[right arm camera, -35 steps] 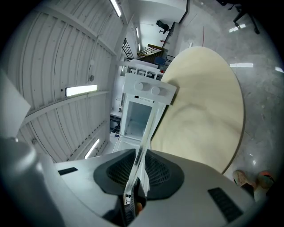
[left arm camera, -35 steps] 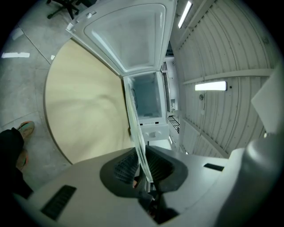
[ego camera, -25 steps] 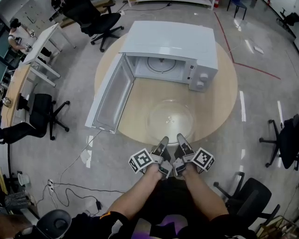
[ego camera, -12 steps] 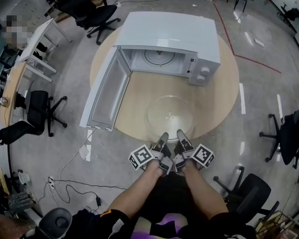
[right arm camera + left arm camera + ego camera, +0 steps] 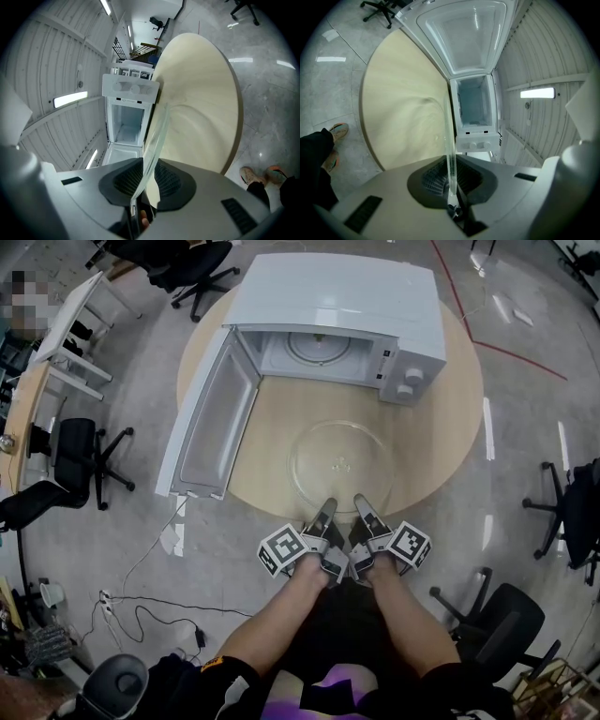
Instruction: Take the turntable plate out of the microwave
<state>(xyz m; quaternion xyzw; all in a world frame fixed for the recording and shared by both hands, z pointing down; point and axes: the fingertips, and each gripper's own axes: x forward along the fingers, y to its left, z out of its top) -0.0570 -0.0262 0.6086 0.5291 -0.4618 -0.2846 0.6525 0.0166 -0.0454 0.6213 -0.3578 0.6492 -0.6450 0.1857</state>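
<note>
Glass turntable plate (image 5: 339,463): rim pinched in left gripper (image 5: 327,509) jaws, just closing | right gripper (image 5: 362,503) jaws likewise

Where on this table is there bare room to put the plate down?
The bare wood between the front of the microwave and the near rim of the table, right under the glass plate, is free; so is the strip to its right. The microwave fills the far side, and its open door crowds the left.

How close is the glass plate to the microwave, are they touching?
Apart. The head view shows the glass plate near the front edge of the round table, with a strip of bare tabletop between it and the open microwave.
</note>
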